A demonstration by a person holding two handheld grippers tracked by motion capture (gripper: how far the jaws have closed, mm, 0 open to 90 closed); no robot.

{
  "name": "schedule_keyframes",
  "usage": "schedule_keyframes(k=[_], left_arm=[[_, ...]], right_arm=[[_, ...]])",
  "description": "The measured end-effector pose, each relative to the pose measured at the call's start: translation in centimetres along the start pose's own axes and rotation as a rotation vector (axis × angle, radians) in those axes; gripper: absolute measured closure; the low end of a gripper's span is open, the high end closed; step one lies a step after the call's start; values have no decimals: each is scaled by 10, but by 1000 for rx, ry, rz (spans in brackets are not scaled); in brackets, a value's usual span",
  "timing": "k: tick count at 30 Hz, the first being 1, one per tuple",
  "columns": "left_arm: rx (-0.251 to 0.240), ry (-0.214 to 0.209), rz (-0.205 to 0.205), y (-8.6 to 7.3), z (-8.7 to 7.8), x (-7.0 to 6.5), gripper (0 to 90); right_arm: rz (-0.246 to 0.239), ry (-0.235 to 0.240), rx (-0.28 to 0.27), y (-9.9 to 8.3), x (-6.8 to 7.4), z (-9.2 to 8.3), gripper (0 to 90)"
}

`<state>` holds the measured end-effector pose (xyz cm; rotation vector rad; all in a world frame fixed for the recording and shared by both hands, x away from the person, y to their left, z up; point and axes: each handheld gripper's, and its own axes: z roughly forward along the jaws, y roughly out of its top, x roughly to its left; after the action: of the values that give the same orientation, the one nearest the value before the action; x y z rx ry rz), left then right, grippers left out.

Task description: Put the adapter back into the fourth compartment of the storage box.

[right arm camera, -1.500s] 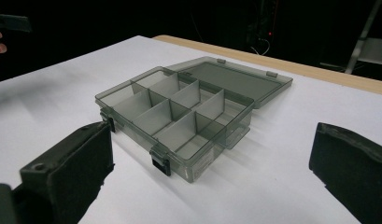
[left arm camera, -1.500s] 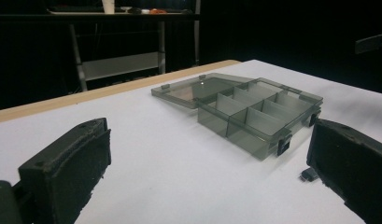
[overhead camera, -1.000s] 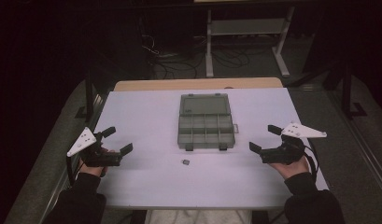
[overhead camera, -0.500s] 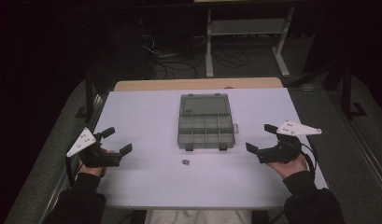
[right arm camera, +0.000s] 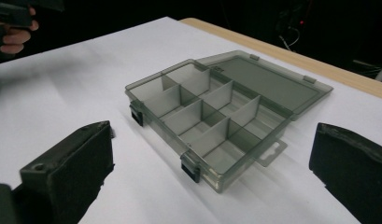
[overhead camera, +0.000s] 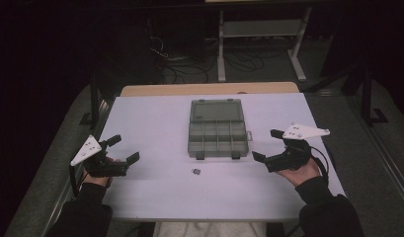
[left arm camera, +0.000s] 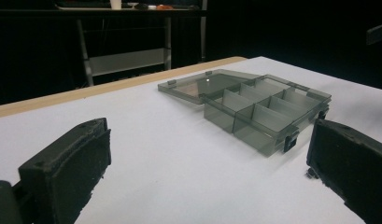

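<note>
A grey compartment box (overhead camera: 218, 129) is seen at the middle of the white table (overhead camera: 155, 197), its lid laid open toward the far side. A small dark part (overhead camera: 195, 171) lies just near of it. The left gripper (overhead camera: 124, 149) and right gripper (overhead camera: 267, 144) are held to either side, jaws spread wide, nothing gripped
</note>
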<state>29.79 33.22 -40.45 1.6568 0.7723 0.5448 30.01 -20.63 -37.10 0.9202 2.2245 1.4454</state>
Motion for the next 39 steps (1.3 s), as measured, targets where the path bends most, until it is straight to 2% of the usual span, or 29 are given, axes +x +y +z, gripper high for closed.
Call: schedule_keyframes(k=[5, 15, 29, 39], left_arm=[[4, -4, 2, 0, 0, 0, 0], [-2, -2, 0, 0, 0, -1, 0], [-2, 5, 5, 0, -1, 0, 0], [-6, 7, 3, 0, -2, -1, 0]], right_arm=[[-17, 27, 28, 6, 5, 7, 0], [-52, 70, 51, 15, 16, 19, 0], [-83, 108, 95, 23, 27, 38, 0], [-86, 124, 104, 28, 30, 47, 0]])
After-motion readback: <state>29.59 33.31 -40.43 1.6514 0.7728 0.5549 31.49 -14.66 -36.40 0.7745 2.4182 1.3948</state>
